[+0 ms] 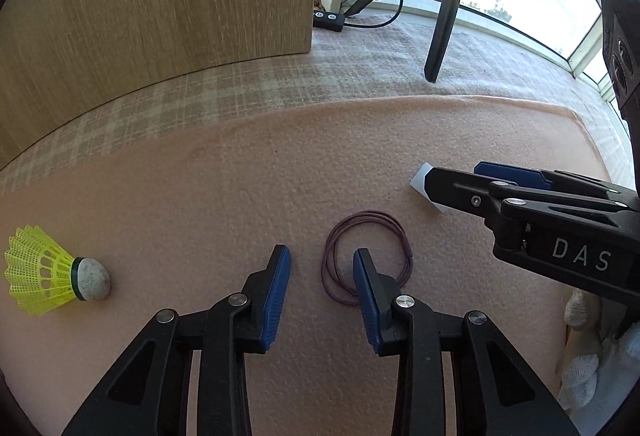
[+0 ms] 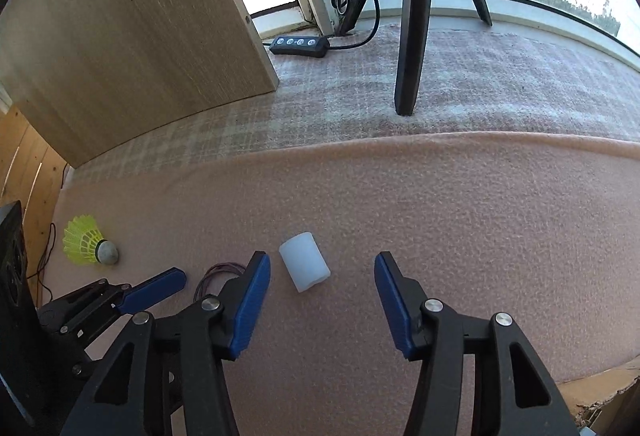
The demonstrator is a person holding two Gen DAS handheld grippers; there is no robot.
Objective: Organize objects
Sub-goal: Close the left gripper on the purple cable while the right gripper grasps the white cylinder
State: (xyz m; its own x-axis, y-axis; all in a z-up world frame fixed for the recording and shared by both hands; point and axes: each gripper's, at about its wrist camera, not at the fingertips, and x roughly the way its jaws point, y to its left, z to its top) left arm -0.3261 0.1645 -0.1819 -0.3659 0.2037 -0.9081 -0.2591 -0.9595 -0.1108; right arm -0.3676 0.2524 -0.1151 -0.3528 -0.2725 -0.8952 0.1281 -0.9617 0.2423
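Nothing sorted yet — shuttlecock (image 1: pixel 56 276), cord loop (image 1: pixel 366 256), white tube (image 2: pixel 305 267) lie loose; left gripper (image 1: pixel 322 268) and right gripper (image 2: pixel 322 272) stand apart, empty.

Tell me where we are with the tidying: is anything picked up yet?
Nothing looks done: the shuttlecock, cord loop and white cylinder all lie loose on the pink mat. In hand: left gripper open at the loop's edge, right gripper open over the cylinder. Left: grasping and placing all three.
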